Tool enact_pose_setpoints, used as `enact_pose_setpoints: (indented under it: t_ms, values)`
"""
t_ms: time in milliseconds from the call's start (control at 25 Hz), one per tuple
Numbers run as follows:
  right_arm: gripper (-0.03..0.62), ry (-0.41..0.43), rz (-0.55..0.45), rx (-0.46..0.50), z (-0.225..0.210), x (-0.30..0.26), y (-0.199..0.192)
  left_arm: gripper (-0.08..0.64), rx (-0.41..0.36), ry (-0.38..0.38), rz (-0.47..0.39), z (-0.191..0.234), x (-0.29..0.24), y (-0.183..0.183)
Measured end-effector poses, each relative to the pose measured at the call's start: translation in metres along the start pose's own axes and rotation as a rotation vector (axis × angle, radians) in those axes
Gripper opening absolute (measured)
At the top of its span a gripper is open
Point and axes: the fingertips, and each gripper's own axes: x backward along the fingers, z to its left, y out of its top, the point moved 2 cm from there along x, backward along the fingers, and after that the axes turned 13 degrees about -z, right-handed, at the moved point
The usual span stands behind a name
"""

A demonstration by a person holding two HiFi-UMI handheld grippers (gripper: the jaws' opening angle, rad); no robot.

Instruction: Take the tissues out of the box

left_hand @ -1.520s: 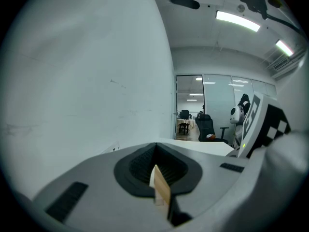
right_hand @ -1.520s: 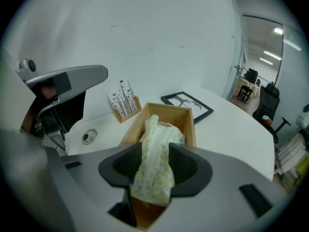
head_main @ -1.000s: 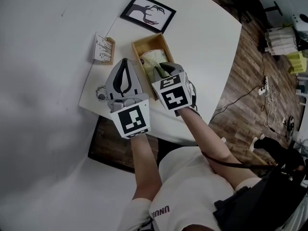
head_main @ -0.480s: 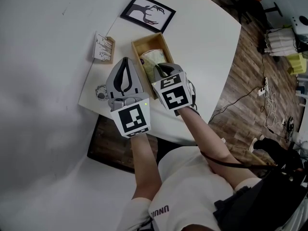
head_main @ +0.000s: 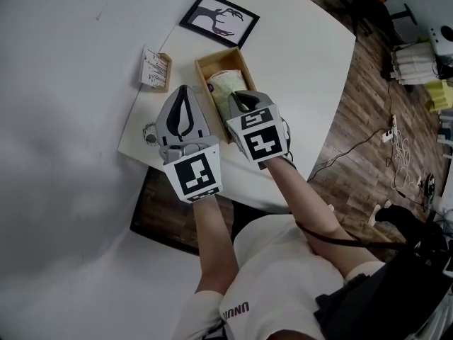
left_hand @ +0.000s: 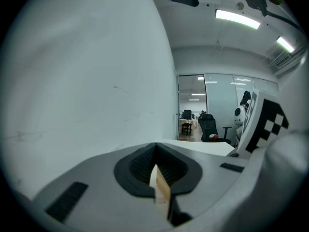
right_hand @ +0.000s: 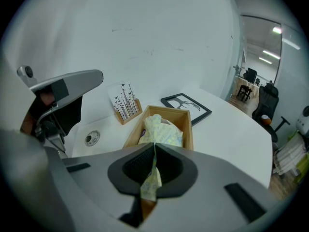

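Tissue pack [right_hand: 161,132], yellow-green patterned, lies in the open wooden box [right_hand: 189,124] on the white bench [right_hand: 227,129]. We see the right claw [right_hand: 154,148], its jaws just closed, pinching a corner of the pack's wrapper. The left claw [left_hand: 155,151] is clamped tight on a thin wooden edge, seemingly the box's wall. Near the box, a wooden card stand [right_hand: 124,105] is upright and a framed picture [right_hand: 186,105] lies flat.

In the head view's upper middle, the wooden box [head_main: 203,65] lies on the table [head_main: 304,62] with the tissue pack [head_main: 228,83] in it; the framed picture [head_main: 219,19] lies above it; the card stand [head_main: 155,69] sits left of it; the left gripper [head_main: 184,91] and right gripper [head_main: 237,96] meet its lower end.
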Motion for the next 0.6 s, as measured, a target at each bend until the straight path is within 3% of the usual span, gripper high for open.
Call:
enact_pose_setpoints:
  t_ms: [240,600]
  values:
    - [0.021,-0.003,-0.033,0.004,-0.002,0.005,0.01,0.012,-0.04,-0.014,0.017,0.0,0.003,0.001]
    - [0.021,0.001,-0.074,0.016,-0.003,0.011,0.02,0.012,-0.033,-0.006,0.008,0.001,0.003,0.007]
